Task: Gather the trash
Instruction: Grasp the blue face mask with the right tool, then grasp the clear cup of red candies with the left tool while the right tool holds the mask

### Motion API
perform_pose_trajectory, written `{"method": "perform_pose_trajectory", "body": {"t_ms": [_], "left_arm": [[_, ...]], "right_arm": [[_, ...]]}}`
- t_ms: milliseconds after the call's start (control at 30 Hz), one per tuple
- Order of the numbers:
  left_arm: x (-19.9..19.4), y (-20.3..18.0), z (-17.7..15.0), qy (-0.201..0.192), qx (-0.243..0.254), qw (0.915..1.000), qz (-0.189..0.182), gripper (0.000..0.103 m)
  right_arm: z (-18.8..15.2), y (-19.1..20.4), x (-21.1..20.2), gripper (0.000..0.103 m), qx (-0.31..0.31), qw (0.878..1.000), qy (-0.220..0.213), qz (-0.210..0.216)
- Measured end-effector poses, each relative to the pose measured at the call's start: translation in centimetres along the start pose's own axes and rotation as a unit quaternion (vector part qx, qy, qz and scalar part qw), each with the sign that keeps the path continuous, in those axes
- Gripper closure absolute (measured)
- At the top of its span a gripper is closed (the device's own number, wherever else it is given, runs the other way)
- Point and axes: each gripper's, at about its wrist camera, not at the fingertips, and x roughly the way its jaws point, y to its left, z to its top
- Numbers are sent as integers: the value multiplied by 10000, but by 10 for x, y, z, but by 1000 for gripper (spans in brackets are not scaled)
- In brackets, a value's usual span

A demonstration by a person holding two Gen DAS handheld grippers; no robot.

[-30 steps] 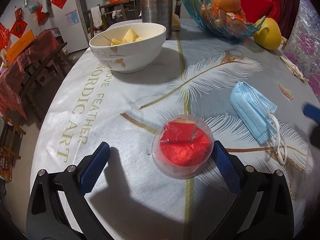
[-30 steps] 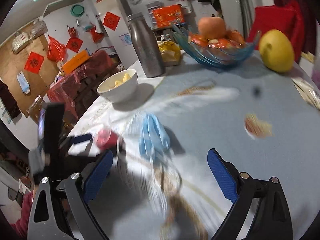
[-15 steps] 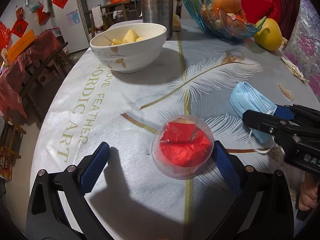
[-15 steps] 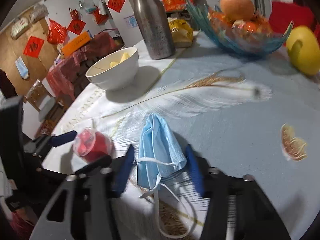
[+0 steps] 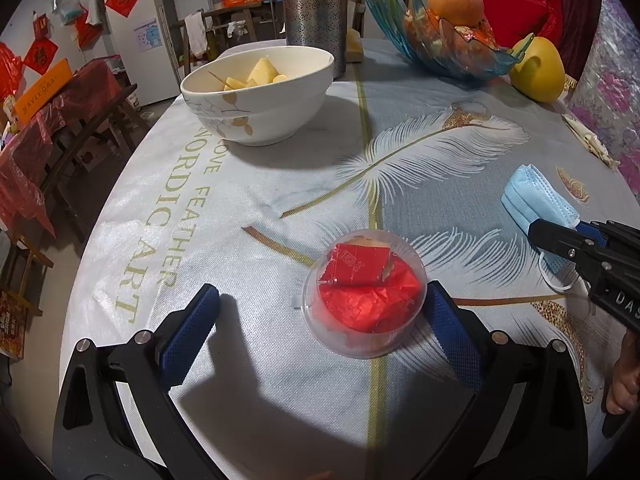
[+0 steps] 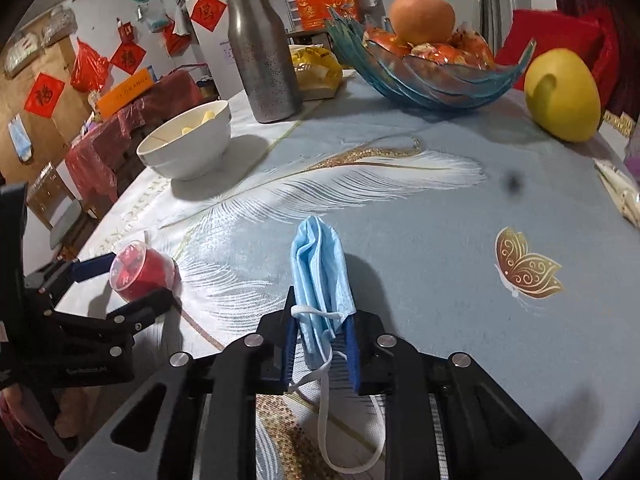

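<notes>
Mask (image 6: 322, 276) pinched in your right gripper (image 6: 320, 344), cup (image 5: 363, 298) between your left fingers.
Left view: your left gripper (image 5: 316, 332) gapes wide around the cup on the table (image 5: 280, 168). Right view: your right fingers (image 6: 289, 344) close on the mask's near end; its far end lies on the cloth.

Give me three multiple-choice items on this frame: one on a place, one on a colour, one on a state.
1. Where is the clear cup of red wrappers?
A. between the left gripper's fingers
B. inside the white bowl
C. beside the metal flask

2. What colour is the face mask?
A. white
B. light blue
C. black

3. How is the right gripper?
A. wide open above the table
B. shut on the mask
C. holding the yellow fruit

Answers: 1 A, the cup stands between the open blue pads; 2 B, its pleated cloth is pale blue; 3 B, both pads press the mask's end.
</notes>
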Motion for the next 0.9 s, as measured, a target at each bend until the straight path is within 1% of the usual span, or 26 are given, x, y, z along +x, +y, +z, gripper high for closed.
{"method": "perform_pose_trajectory", "body": {"t_ms": [33,167,233,267,300,333,367,400,433,467,500,567,700,900], "left_arm": [[0,0,0,5,1,10000,1,5],[0,0,2,39,-1,10000,-3,6],[0,0,3,26,-29,10000,36,7],[0,-1,3,5,-45,10000,46,8],[-1,-1,3,-24,-55,10000,31,12],[-2,-1,3,-55,-58,10000,-18,19],[-2,-2,3,-66,-38,10000,-32,21],[-3,-4,2,-97,-8,10000,-13,28],[-4,-6,2,-139,30,9999,-46,35],[-5,-8,2,-171,70,9998,-56,38],[-6,-10,2,-205,118,9997,-87,45],[-7,-12,2,-245,150,9995,-118,46],[-12,-12,3,-386,112,9990,-210,46],[-11,-11,2,-369,81,9991,-179,46]], "right_arm": [[0,1,1,79,-7,10000,-2,4],[0,-9,0,77,251,9993,-32,264],[0,-14,0,70,381,9979,-49,518],[-1,-15,0,69,428,9973,-57,596],[-1,-17,-1,68,494,9965,-65,673],[-1,-17,0,67,500,9964,-65,686],[-1,-15,0,65,457,9964,-59,712],[-1,-12,-1,57,397,9965,-51,733],[-1,-7,0,54,302,9972,-39,687],[0,-3,0,53,212,9979,-26,615],[0,1,0,50,106,9984,-10,550],[0,5,1,49,24,9989,-1,465],[1,3,1,49,42,9988,-7,488],[2,3,1,50,13,9990,-7,451]]}}
